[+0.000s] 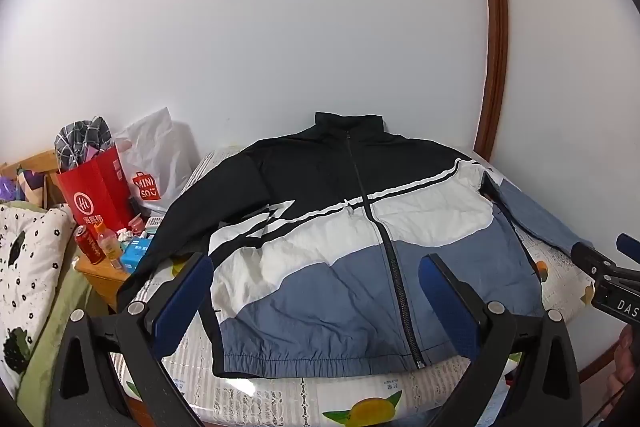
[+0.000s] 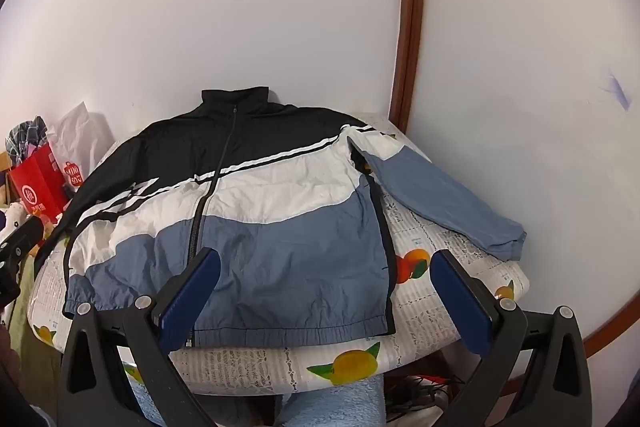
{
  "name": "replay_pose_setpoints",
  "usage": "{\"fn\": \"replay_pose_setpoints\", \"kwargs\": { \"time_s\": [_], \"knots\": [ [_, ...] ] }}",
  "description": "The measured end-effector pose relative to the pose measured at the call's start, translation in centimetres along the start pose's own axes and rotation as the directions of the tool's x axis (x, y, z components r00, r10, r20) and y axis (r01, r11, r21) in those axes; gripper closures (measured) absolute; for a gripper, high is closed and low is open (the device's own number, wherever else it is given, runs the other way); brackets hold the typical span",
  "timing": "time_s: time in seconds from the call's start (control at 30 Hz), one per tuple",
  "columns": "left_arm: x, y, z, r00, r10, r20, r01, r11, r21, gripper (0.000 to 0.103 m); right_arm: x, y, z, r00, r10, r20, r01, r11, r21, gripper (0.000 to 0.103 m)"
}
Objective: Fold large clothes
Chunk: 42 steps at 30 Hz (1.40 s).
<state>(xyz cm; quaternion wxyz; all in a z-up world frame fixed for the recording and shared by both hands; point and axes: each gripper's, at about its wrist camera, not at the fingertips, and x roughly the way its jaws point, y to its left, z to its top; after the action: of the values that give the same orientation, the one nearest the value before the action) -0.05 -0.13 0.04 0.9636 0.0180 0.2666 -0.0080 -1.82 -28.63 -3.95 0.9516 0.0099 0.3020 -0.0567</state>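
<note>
A black, white and blue zip jacket (image 1: 400,211) (image 2: 280,187) lies flat, front up and zipped, on a table with a fruit-print cloth (image 1: 280,399) (image 2: 260,367). Its collar points at the wall and its hem faces me. The black sleeve (image 1: 176,227) droops over the table's left edge. The blue sleeve (image 2: 452,203) stretches out to the right. My left gripper (image 1: 316,287) hovers open above the hem's left half, holding nothing. My right gripper (image 2: 326,291) hovers open over the hem's right half, also holding nothing. Each gripper shows at the edge of the other's view (image 1: 600,267) (image 2: 16,247).
Left of the table, a wooden nightstand (image 1: 102,275) carries a red paper bag (image 1: 98,195), a white shopping bag (image 1: 156,163), a red can (image 1: 90,247) and a bottle (image 1: 108,243). Dotted bedding (image 1: 28,259) lies further left. A wooden frame (image 2: 408,27) runs up the wall.
</note>
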Motion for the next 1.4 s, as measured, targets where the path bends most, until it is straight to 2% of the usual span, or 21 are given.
{"fn": "replay_pose_setpoints", "kwargs": {
  "time_s": [0.3,1.4],
  "knots": [
    [0.0,0.1,0.4,1.0,-0.026,0.0,0.026,1.0,-0.016,0.0,-0.7,0.3,-0.3,1.0,-0.01,0.008,0.01,1.0,0.0,0.0],
    [-0.2,1.1,-0.4,1.0,-0.015,0.0,0.015,0.999,-0.04,0.0,-1.5,0.4,0.0,1.0,0.005,0.026,-0.005,1.0,-0.004,0.0]
  ]
}}
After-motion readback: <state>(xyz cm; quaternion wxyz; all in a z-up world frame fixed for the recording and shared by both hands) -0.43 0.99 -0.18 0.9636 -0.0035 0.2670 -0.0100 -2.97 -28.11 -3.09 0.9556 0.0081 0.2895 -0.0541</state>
